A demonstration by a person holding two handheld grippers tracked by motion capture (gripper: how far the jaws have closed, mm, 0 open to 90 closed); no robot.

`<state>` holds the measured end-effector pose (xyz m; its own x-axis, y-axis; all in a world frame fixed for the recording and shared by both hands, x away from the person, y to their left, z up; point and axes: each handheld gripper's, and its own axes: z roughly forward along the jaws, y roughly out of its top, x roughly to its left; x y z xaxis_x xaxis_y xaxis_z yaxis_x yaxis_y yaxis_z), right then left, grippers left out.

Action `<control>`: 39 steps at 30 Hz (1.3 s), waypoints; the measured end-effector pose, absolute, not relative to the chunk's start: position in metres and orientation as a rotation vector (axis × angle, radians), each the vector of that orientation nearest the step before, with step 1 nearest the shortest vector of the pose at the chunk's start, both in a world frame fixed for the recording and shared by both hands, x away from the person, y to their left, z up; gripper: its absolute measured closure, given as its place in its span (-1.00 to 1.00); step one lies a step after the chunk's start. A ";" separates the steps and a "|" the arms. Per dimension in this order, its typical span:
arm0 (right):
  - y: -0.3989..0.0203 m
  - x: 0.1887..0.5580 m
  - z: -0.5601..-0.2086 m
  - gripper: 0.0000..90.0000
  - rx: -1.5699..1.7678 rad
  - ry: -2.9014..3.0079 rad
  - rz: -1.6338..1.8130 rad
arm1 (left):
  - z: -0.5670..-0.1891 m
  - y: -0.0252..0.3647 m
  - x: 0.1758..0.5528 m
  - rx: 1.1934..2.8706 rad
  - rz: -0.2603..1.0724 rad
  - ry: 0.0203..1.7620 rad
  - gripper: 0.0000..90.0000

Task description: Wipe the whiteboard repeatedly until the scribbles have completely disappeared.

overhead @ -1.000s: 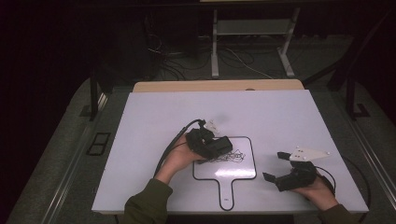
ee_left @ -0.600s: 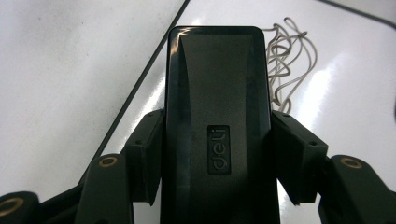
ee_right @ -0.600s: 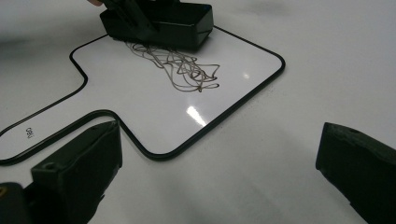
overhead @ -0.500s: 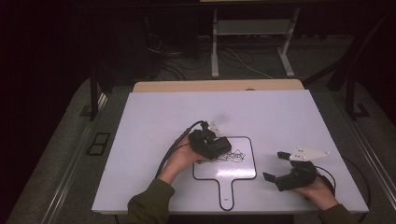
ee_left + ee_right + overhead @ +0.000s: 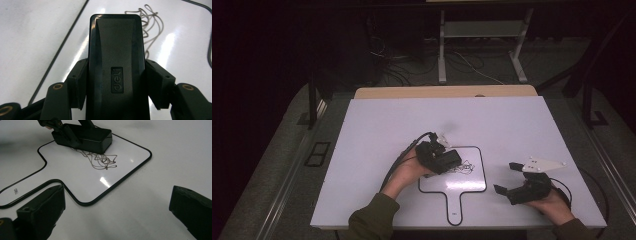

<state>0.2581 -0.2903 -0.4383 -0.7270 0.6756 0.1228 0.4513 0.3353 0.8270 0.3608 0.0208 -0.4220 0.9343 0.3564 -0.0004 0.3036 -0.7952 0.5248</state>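
The left gripper (image 5: 451, 159) is clamping a black rectangular plastic eraser (image 5: 116, 62), pressing it onto the small white paddle-shaped whiteboard (image 5: 472, 181) over the grey scribble (image 5: 101, 160). The right gripper (image 5: 507, 177) is resting beside the board, jaws spread wide, holding nothing.

Both arms wear dark olive-green sleeves (image 5: 372, 217). The left hand-held gripper (image 5: 451, 161) is black, its blocky jaws set with brass-ringed screws, and a black cable (image 5: 404, 152) trails from it. The right hand-held gripper (image 5: 508, 178) is black too, topped by a grey three-cornered plate (image 5: 542, 164).
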 end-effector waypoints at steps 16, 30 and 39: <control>-0.290 0.258 -0.438 -1.00 1.018 2.358 1.339 | -0.421 0.015 0.355 2.566 0.123 0.452 -0.12; -0.291 0.258 -0.438 -1.00 1.019 2.355 1.338 | -0.422 0.034 0.371 2.536 0.168 0.558 -0.12; -0.292 0.258 -0.438 -1.00 1.022 2.357 1.337 | -0.422 0.052 0.381 2.520 0.209 0.650 -0.12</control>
